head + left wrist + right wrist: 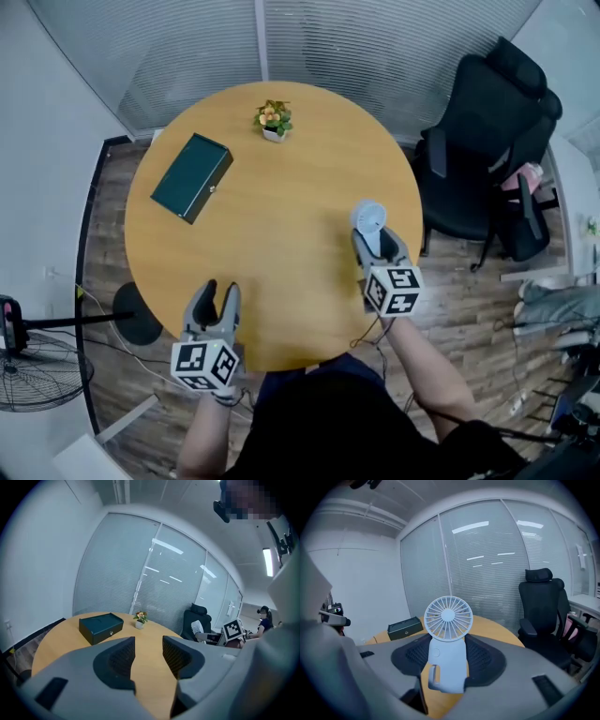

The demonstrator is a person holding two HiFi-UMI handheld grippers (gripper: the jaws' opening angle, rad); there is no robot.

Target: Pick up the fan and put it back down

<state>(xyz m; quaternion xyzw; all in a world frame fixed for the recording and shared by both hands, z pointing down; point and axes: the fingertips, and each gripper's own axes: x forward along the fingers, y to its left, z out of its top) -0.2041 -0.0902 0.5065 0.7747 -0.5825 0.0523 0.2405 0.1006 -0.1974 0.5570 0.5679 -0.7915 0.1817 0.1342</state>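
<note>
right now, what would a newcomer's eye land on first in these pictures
The small white fan, clamped upright in the right gripper over the near right part of the round wooden table, draws the eye first. Next comes the dark green box lying on the table's far left, with a little pot of flowers at the far edge. The left gripper hangs open and empty over the near edge.

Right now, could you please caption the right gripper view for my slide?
Right claw gripping a white fan upright over the table, box and chair behind.
</note>
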